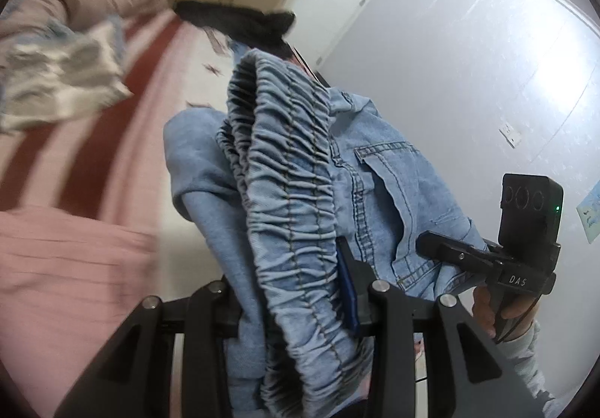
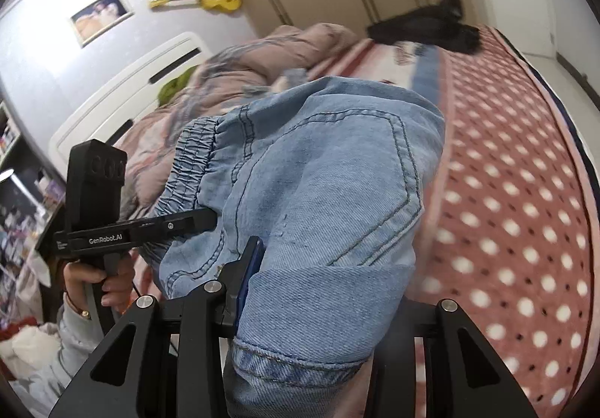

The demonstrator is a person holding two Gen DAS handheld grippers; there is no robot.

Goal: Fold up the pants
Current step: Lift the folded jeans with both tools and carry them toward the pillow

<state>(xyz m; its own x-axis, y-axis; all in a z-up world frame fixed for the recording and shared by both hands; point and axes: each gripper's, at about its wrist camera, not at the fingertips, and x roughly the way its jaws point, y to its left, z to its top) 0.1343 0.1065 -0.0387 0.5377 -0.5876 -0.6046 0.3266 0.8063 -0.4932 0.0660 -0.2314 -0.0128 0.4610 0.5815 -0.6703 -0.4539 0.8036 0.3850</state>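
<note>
Both my grippers hold a pair of light-blue denim pants (image 1: 300, 193) in the air above the bed (image 2: 517, 200), the step in hand being the lift and spread before any fold is laid. My left gripper (image 1: 296, 309) is clamped on the gathered elastic waistband (image 1: 285, 170), which runs straight out ahead of its fingers and droops back over them. My right gripper (image 2: 247, 279) is closed on denim just beside a stitched back pocket (image 2: 337, 185), the cloth bulging ahead of and over its fingers; a hemmed edge hangs below. From each wrist I can see the other gripper off to the side, pinching the same garment, so the two grips sit near each other and the pants hang bunched between them. The dotted red blanket lies ahead and to the right of my right gripper, with a rumpled quilt (image 2: 240, 65) and a dark garment (image 2: 431, 27) farther off. As I judge it, the next move calls for drawing the grips apart to tension the waistband, then lowering the pants flat onto open blanket, clear of the quilt.
</note>
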